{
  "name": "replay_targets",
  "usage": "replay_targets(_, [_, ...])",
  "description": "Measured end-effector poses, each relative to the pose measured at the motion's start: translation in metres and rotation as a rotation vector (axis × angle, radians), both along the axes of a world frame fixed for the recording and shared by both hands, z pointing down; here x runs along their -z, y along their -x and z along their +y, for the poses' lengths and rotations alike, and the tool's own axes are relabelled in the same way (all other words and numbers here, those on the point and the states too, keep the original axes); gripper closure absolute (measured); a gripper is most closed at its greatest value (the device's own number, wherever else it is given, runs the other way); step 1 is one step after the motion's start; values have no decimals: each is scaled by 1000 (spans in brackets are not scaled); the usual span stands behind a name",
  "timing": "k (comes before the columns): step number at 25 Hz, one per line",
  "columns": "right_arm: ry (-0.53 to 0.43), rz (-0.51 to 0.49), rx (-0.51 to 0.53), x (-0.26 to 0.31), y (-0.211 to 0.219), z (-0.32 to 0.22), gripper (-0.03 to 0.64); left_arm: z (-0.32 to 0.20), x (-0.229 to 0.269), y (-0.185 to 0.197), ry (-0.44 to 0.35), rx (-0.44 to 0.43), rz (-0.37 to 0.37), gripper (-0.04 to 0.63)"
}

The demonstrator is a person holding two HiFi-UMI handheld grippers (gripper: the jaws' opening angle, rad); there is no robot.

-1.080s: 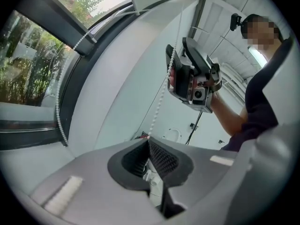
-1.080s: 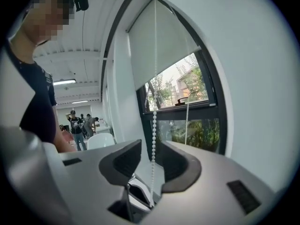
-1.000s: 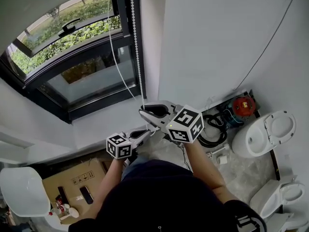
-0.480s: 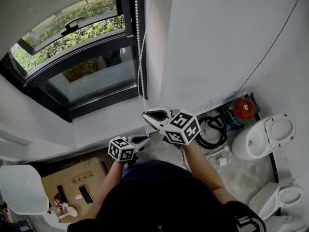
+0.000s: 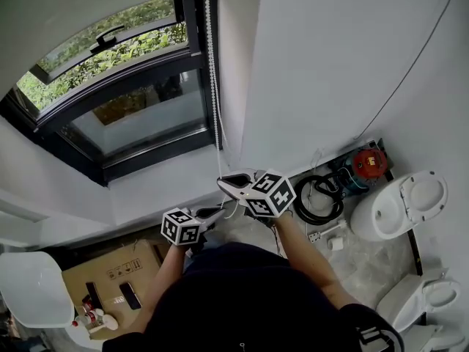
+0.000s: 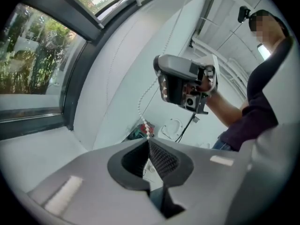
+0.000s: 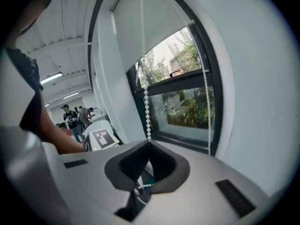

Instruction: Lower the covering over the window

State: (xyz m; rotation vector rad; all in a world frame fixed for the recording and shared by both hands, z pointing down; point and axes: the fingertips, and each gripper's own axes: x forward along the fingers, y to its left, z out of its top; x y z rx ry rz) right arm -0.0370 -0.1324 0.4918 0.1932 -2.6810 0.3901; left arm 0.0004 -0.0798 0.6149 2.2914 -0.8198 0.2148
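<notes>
bead chain [image 7: 147, 108] in right hand-held gripper [image 7: 149, 142]

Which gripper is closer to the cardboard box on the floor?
Left. In the head view the left gripper sits just up and right of the cardboard box; the right gripper is farther off, higher and more to the right.

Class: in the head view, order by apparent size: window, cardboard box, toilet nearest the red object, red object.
1. window
2. cardboard box and toilet, too alike to rank
3. red object
</notes>
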Motion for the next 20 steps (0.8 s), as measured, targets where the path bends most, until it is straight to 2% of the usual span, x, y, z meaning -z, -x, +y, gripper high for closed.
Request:
replay_targets(7, [9,0,-18,-3,0,-7,604,2,1,-2,-7,-2,10,581])
replay_targets(11, [-28,31,-14,-4,1,-8,604,2,2,0,-11,-1,10,581])
replay_targets(16, [-29,35,-18,-5,1,-8,604,-1,-4,8,-2,37,-52,580])
replay_targets(17, [-28,35,-20,-5,0,-8,604,-1,-5,10,2,47,-62,564])
replay_targets(19, [-30,37,-19,-4,-1,-8,604,-4,-5,17,3,80,-63,463])
replay_targets(20, [-30,36,-19,-4,-1,-8,604,-6,-2,20,-2,101,-57,448])
